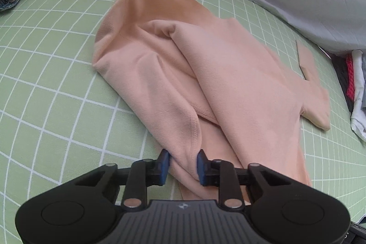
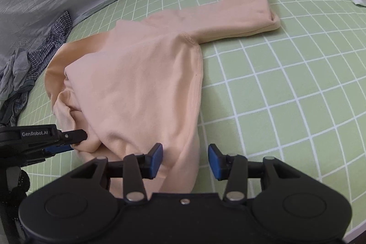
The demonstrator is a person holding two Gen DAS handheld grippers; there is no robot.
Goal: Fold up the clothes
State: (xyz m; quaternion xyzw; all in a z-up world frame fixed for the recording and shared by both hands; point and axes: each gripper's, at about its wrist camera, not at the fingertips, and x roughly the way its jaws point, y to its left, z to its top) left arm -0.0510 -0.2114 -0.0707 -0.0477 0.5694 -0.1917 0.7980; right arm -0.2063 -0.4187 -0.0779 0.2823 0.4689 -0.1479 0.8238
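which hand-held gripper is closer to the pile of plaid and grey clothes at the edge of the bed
Left. The left hand-held gripper grips the peach top's edge on the pile's side; the right hand-held gripper straddles the hem farther away.

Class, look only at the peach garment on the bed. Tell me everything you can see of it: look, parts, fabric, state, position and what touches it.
The peach garment is a soft, fleecy-looking long-sleeved top with stitched seams. It lies rumpled and partly folded on the green checked sheet, one sleeve stretched away and bent at its end. The left tongs have a bunched fold of its near edge between their blue pads. The right tongs stand open over its near edge.
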